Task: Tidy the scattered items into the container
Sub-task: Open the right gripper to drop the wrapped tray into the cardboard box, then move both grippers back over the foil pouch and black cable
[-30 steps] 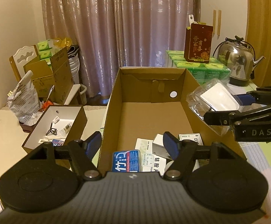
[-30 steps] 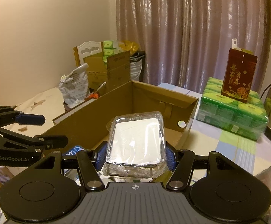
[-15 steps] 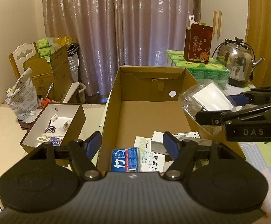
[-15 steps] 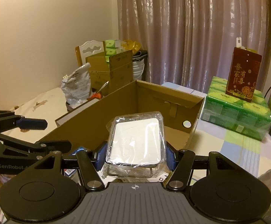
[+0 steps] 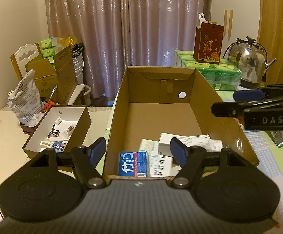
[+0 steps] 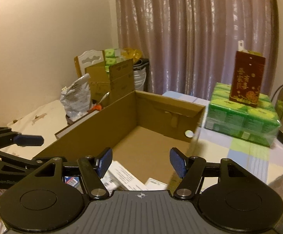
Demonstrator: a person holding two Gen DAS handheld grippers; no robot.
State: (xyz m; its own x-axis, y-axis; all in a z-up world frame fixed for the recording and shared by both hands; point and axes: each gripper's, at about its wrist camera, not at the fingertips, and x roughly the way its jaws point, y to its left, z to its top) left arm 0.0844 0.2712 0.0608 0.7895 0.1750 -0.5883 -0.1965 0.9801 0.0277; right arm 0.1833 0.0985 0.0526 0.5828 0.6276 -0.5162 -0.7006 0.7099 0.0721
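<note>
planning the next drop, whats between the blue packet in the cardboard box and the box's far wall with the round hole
In the left wrist view, only bare cardboard floor runs from the blue rectangular packet to the open brown cardboard box's far wall; white cartons lie to the right.

both grippers are matte black with ribbed housings, silver pivot screws and blue textured pads (image 6: 177, 160); the right gripper (image 5: 236, 103) reads "das".

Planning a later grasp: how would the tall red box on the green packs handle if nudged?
The red box stands upright, tall and narrow, so it would likely tip rather than slide. It sits on the wrapped green packs, a probably soft, uneven base. It looks like thin card, probably light and crushable.
</note>
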